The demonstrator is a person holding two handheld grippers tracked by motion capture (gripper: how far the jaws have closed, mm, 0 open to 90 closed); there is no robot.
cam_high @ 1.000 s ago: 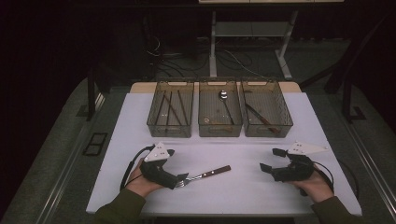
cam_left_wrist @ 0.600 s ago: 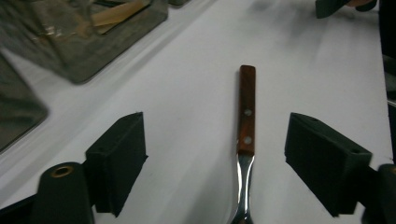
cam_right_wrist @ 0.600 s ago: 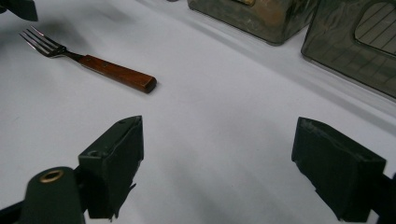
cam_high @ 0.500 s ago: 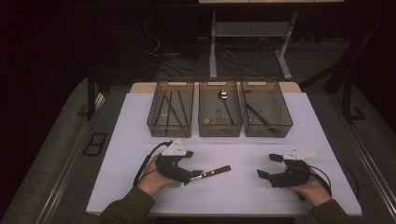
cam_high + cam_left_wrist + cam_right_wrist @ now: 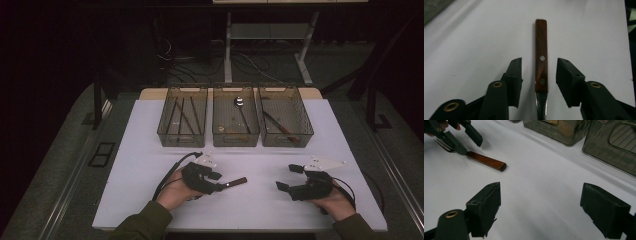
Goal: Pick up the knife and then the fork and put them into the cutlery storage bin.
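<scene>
A fork (image 5: 237,182) with a reddish wooden handle (image 5: 541,37) lies flat on the white table (image 5: 150,150), left of centre near the front. My left gripper (image 5: 218,181) sits low over it, one jaw on each side of the handle near the metal neck. In the left gripper view a small gap shows on both sides of the handle, so the pads (image 5: 515,75) do not touch it. The jaws have just been closing around it. My right gripper (image 5: 286,177) rests open at the front right with nothing between its jaws. The right gripper view shows the fork (image 5: 487,161) and the left gripper (image 5: 470,146) farther off.
Three clear bins stand in a row at the back of the table. The left bin (image 5: 165,134) holds dark sticks, the middle bin (image 5: 235,137) a spoon (image 5: 239,102), the right bin (image 5: 305,131) a dark-handled utensil. A black cable (image 5: 170,170) trails from the left gripper.
The left hand has slid right along the fork toward its handle. Its jaws have narrowed from wide apart to close beside the handle. The right hand has stayed put.
</scene>
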